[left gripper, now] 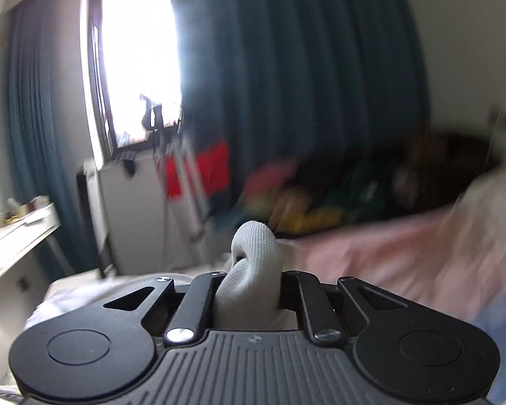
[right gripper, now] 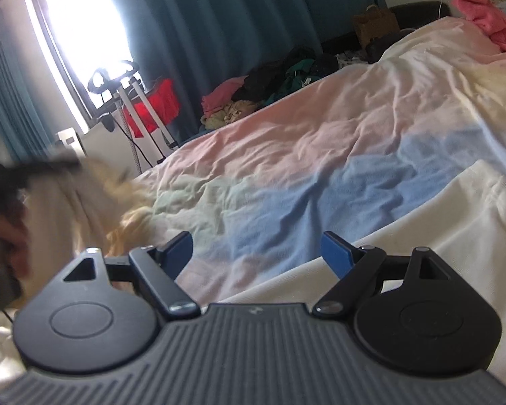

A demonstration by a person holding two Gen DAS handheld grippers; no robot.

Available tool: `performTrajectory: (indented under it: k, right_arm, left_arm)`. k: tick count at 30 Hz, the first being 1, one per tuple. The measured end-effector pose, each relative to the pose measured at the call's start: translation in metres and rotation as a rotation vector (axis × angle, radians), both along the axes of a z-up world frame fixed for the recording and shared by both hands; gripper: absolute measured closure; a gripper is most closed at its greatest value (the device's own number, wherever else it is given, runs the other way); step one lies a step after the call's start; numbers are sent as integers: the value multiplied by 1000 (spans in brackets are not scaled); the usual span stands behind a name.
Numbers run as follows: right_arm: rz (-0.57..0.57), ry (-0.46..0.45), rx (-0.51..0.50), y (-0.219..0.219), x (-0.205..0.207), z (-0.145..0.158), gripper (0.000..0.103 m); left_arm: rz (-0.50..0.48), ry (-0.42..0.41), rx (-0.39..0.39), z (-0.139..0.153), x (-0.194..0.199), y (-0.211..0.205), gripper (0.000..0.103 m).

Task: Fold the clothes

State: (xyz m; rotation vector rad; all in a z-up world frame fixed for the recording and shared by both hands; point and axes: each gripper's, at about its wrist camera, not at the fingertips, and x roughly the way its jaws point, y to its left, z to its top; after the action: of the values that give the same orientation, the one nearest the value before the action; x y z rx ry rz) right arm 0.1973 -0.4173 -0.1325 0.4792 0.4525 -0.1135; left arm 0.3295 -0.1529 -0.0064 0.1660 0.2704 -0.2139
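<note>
Clamped tight, the left gripper [left gripper: 249,290] pinches a bunched fold of white ribbed cloth [left gripper: 254,263] that loops up between its fingers, lifted off the bed [left gripper: 388,256]. To its far left a white counter [left gripper: 13,236] carries small clutter, and ahead stands a bright window [left gripper: 138,57] flanked by teal curtains [left gripper: 303,84]; much of that view is smeared by motion.

Over on the right, the right gripper [right gripper: 258,253] holds its blue-padded fingers [right gripper: 335,253] wide apart with nothing between them, hovering low over the bed's pastel sheet [right gripper: 286,175]. Off to its left, a blurred hand [right gripper: 3,236] and the other gripper drag up the pale garment [right gripper: 84,209]. Just beneath and to the right of the open gripper lies a cream-white cloth [right gripper: 455,229], spread flat on the sheet. Well beyond it, a heap of dark, green and pink clothes [right gripper: 273,81] lies at the far edge of the bed, and a pink garment [right gripper: 489,23] lies at the far right.
</note>
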Motion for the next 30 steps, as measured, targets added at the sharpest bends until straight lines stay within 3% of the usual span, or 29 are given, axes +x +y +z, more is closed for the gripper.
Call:
performTrajectory:
  k: [2,4,8,10,11,14,17,21,24,26,30]
  right_arm:
    - [0,-9,-14,3,-3,4,19]
    - [4,-19,-26,6,-6,8,19]
    - [12,-18,-53,11,-9,9,19]
    - [13,-18,-62,12,-11,7,19]
    - [15,-16,-62,12,-12,6,19]
    - [28,-4,-40,12,-12,2,19]
    - [47,-17,-21,13,-12,1,19]
    - [89,-44,-1,19,-15,-1,19]
    - [133,-75,14,26,-19,-1,19]
    - [170,-93,37,31,-23,-2,19]
    - [252,-111,150,32,-26,-8,21]
  left_arm:
    - [-2,32,-87,4,-12,10,89]
    - [-2,96,-137,-10,-19,16,86]
    - [9,231,-153,-59,-26,17,58]
    - [3,307,-170,-79,-31,20,56]
    - [1,322,-174,-84,-38,24,48]
    - [-1,308,-171,-87,-66,40,31]
    - [11,258,-126,-81,-104,64,22]
    - [108,240,-16,-75,-153,95,21]
    - [146,219,15,-76,-183,116,21]
    - [159,235,-4,-77,-189,127,21]
    - [146,238,-118,-70,-196,147,21]
